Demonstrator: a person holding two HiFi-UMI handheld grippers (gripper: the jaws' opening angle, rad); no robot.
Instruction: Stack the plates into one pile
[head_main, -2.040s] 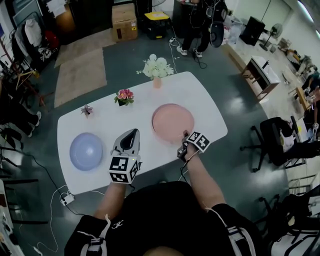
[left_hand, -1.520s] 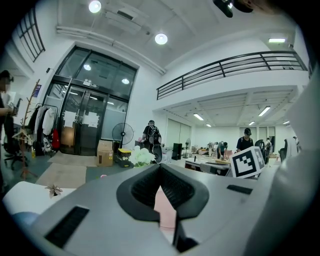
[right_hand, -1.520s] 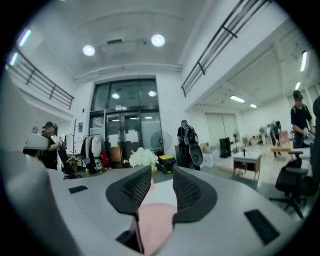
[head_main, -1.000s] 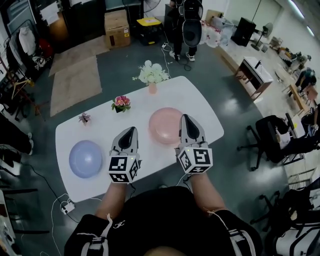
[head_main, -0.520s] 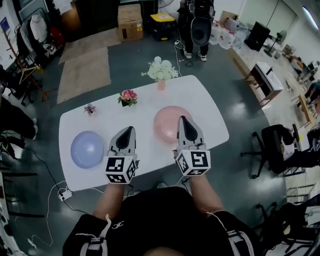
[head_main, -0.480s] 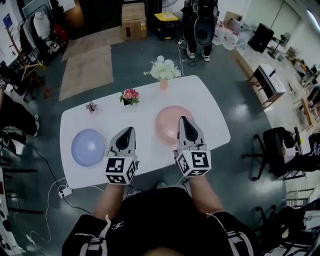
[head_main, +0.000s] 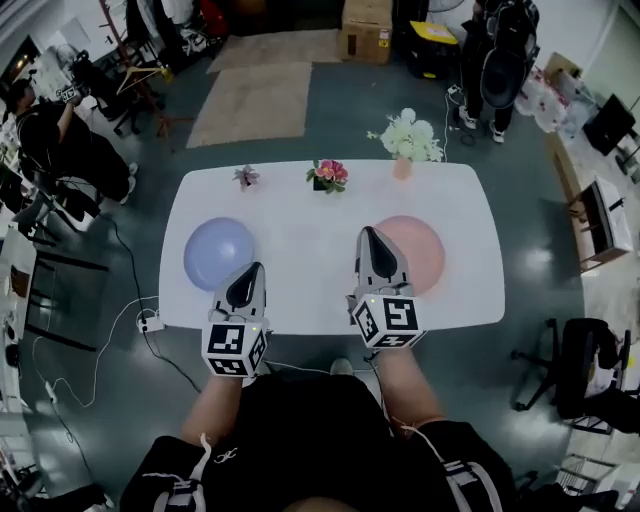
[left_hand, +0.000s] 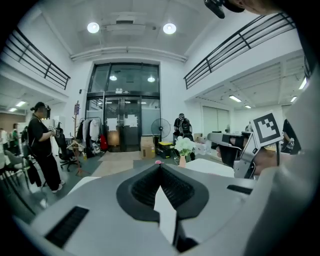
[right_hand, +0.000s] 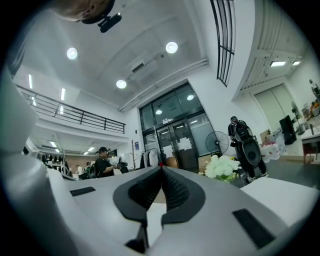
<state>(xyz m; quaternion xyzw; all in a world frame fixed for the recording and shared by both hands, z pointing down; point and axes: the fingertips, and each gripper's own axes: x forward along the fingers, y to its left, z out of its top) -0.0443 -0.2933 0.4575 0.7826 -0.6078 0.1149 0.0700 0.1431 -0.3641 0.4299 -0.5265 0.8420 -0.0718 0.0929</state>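
A round pale blue plate (head_main: 219, 254) lies on the left half of the white table (head_main: 300, 230). A round pink plate (head_main: 422, 250) lies on the right half, apart from the blue one. My left gripper (head_main: 254, 267) hovers over the table's near edge, just right of the blue plate, shut with nothing in it. Over the pink plate's left rim my right gripper (head_main: 366, 232) is likewise shut and empty. In the left gripper view the jaws (left_hand: 160, 165) meet at the tip, and in the right gripper view (right_hand: 161, 168) they do too. Neither plate shows in the gripper views.
At the table's far edge stand a vase of white flowers (head_main: 405, 134), a small pot of pink flowers (head_main: 329, 174) and a tiny plant (head_main: 245, 176). People stand beyond the table at the left (head_main: 60, 130) and the far right (head_main: 505, 60). A cable and power strip (head_main: 148, 322) lie on the floor.
The head view has swung, so the table now sits squarer and further up. Both grippers stay shut and have drawn back toward the table's near edge, the left one most.
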